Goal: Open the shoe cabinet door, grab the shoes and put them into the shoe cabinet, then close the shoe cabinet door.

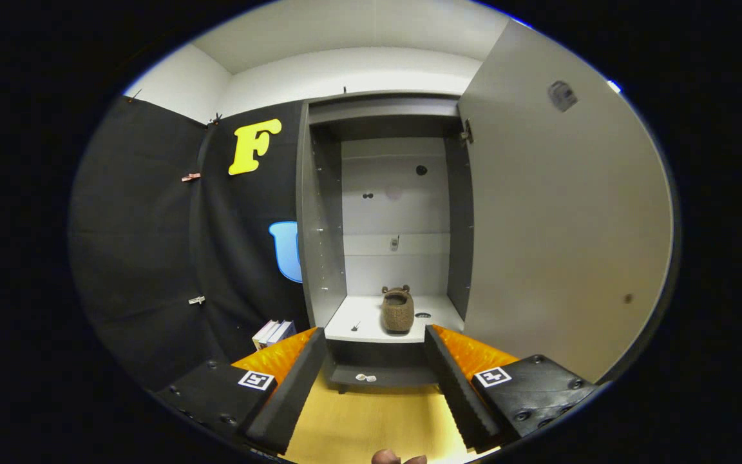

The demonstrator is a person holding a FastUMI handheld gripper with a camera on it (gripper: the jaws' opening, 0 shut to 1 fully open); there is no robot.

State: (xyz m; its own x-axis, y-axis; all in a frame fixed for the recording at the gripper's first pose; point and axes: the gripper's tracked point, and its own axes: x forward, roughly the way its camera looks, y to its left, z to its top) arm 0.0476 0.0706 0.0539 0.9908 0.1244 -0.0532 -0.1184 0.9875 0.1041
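The jaws [375, 380] are wide apart and hold nothing. Between them you can see the wooden floor [371, 419], and a bit of a person's fingers [399, 459] pokes in close to us.

Past the tips of the jaws stands the shoe cabinet [384, 212]. Its door [558, 219] is swung wide open on the right side. So the first job looks done.

Inside, on the white bottom shelf [371, 322], sits a fuzzy brown shoe [397, 310], like a slipper with little ears. It stands near the front edge of the shelf, a bit right of the middle. It is beyond the jaws, well apart from them, and in line with the gap between them. So putting the shoe in looks done too, at least for this one. I cannot tell if there is a second shoe to fetch.

What is left, I think, is to shut the door.

Some books [273, 334] lean on the floor by the cabinet's left side, just behind the left jaw
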